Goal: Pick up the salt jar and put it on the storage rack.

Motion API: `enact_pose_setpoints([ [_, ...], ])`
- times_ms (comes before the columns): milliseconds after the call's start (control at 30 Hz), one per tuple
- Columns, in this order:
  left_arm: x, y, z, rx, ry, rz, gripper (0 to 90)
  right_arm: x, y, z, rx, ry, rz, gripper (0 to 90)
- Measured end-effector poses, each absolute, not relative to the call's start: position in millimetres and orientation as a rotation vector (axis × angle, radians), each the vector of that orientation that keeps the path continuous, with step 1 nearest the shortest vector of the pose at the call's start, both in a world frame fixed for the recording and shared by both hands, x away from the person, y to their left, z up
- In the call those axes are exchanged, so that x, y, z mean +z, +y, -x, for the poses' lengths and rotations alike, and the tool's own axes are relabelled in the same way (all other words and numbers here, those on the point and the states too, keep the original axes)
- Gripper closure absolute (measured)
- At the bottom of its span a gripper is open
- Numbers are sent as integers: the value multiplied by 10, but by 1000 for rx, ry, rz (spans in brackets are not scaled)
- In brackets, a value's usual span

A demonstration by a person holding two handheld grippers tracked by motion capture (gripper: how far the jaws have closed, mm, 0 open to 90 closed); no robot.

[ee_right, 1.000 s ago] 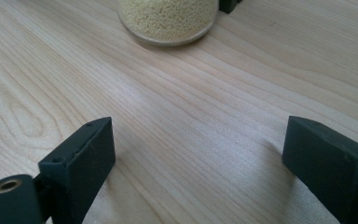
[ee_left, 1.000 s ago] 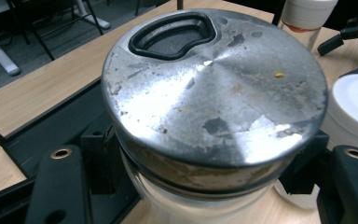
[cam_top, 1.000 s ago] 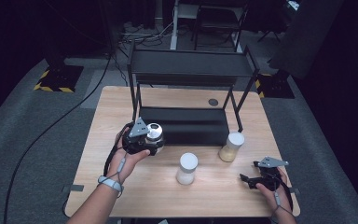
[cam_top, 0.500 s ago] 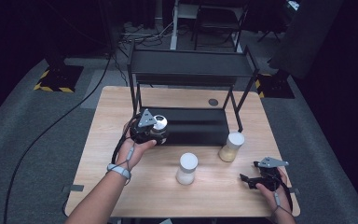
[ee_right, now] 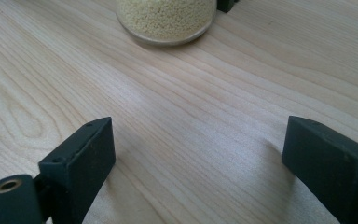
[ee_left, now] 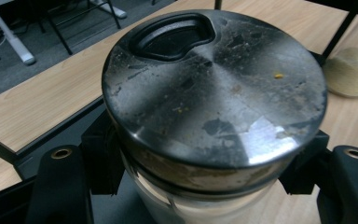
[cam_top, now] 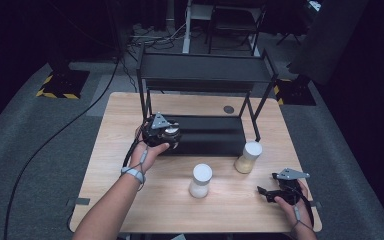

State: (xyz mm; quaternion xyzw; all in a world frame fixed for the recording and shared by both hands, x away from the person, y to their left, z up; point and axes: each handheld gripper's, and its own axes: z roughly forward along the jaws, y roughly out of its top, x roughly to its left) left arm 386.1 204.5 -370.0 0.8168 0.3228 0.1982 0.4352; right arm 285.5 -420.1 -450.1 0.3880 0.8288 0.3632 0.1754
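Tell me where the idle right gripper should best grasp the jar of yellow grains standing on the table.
Probably around the glass body below the lid. The jar of yellow grains stands upright with a round, straight wall. The right gripper rests open on the table nearer the person, so a level approach from that side looks clear; the rack stands behind it.

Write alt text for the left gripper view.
The left claw grips a jar with a scuffed metal lid just below that lid, close to the camera. Behind it lie the wooden table and part of a black shelf frame.
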Motion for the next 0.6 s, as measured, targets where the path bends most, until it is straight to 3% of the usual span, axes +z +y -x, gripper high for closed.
enact_pose_setpoints([
  [600,-3934,1880,-4074,494,852,-2063,299,-4501,-4198,-2851,1028,2346,-1101,94],
])
